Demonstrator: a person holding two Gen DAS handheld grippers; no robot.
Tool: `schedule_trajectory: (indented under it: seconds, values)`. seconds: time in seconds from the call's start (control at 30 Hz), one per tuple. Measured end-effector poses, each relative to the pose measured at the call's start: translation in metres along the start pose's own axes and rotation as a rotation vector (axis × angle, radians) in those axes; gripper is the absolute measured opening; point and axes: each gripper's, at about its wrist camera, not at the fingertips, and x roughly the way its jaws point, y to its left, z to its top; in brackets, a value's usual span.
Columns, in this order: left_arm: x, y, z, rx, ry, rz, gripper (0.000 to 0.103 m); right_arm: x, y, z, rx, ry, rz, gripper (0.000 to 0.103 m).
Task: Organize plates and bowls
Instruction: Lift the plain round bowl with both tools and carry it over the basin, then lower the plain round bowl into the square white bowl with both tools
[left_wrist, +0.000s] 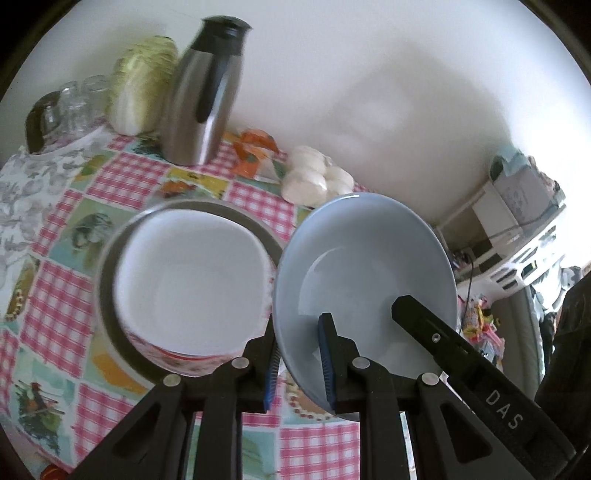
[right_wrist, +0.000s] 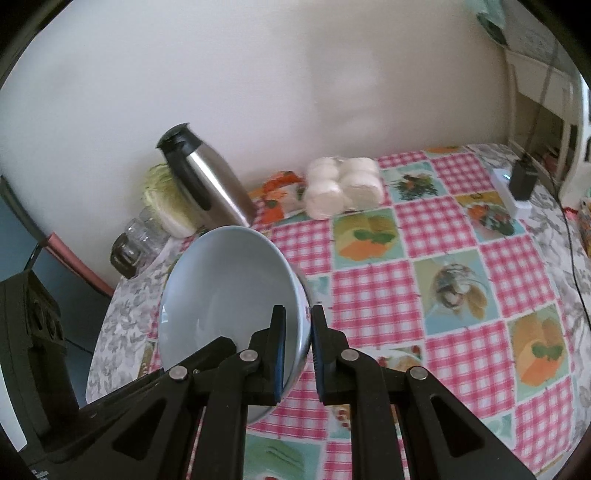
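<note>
The left gripper is clamped on the near rim of the blue bowl, one blue-padded finger outside the wall and one inside. The right gripper is clamped on the same blue bowl at its right rim, again with a pad on each side of the thin wall. In the left wrist view a finger of the right gripper shows at about 4 o'clock of the bowl, reaching over its rim. The bowl is tilted on edge, clear of the tablecloth, its hollow facing the cameras.

The bowl is smooth, glossy, pale blue and round, with a small floral mark on its outer wall by the right gripper's pads. At 9 o'clock of it in the left wrist view sits a white bowl, squarish with rounded corners and a red pattern on its outside, resting on a round grey plate.

The tablecloth is a shiny patchwork of pink gingham and food pictures. At 12 o'clock stand a brushed-steel flask with a black lid, a cabbage, clear glasses and wrapped white buns.
</note>
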Motion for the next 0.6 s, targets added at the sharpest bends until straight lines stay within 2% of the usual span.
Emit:
schedule_trajectory:
  seconds: [0.23,0.6]
  values:
    - [-0.018,0.037,0.009,-0.064,-0.032,0.024,0.021,0.017,0.041,-0.003,-0.056,0.007,0.041,0.014]
    - [-0.022,0.067,0.019,-0.132,-0.043,0.045,0.021,0.042,0.070,-0.001,-0.077,0.025,0.075,0.014]
